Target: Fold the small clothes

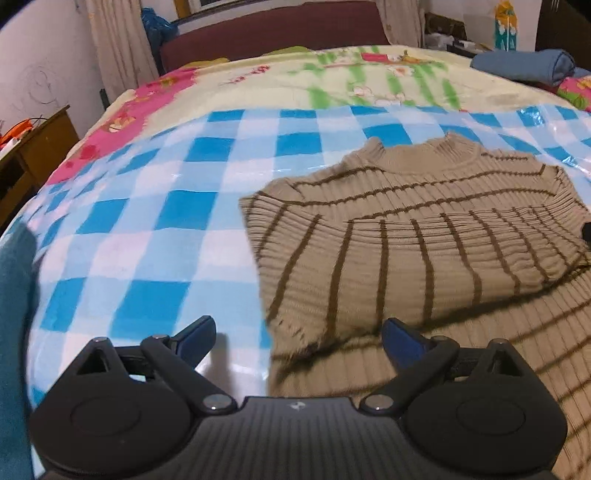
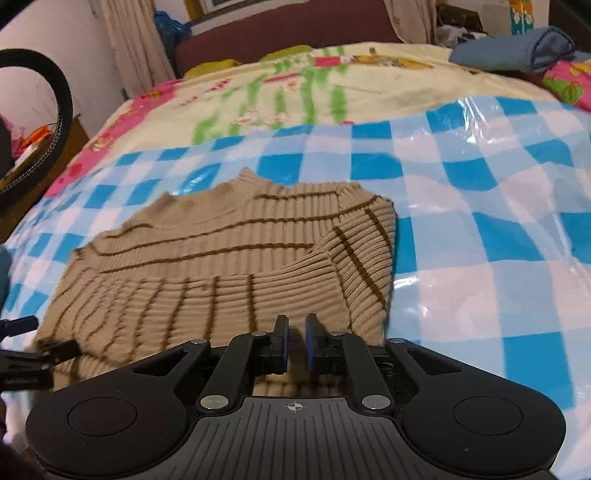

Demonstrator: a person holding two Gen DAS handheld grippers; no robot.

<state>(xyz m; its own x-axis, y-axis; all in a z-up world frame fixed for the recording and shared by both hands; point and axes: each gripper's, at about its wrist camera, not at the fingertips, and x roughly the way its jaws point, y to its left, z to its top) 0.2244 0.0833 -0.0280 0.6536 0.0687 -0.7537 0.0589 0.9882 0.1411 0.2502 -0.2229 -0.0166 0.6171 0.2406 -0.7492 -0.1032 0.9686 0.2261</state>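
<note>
Both claws are hanging released over the near sweater [image 1: 424, 236]: left gripper [image 1: 298, 341] wide, right gripper [image 2: 295, 341] narrow; folded sleeves risk slipping apart.

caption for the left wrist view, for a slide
Left gripper open above the near edge of a partly folded tan striped sweater on a blue checked sheet.

A bed [image 1: 110, 110] with a dark red headboard [image 1: 273, 29] carries a pale floral quilt [image 1: 332, 85]. A glossy blue-and-white checked sheet [image 1: 147, 229] lies over the quilt's near part. A tan striped sweater [image 1: 424, 229] lies flat on the checked sheet, and folded blue cloth [image 1: 524, 66] lies at the far right corner.
</note>
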